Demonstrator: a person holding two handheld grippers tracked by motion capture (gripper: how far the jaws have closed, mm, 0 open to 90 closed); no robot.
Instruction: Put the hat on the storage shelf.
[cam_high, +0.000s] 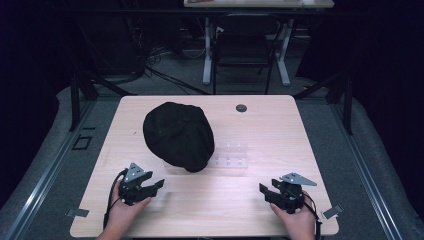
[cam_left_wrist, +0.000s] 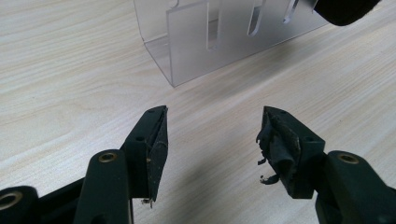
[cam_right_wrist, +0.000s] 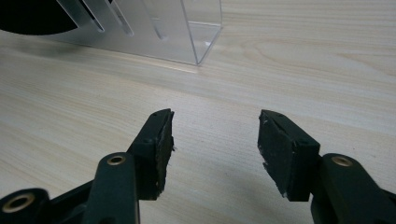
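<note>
Your left gripper and right gripper both rest low on the table with jaws spread wide, nothing between them. The clear acrylic stand sits ahead of both, between them and well apart from either. The black cap drapes over the stand's left end. Beyond the pale wood table stands a dark chair.
</note>
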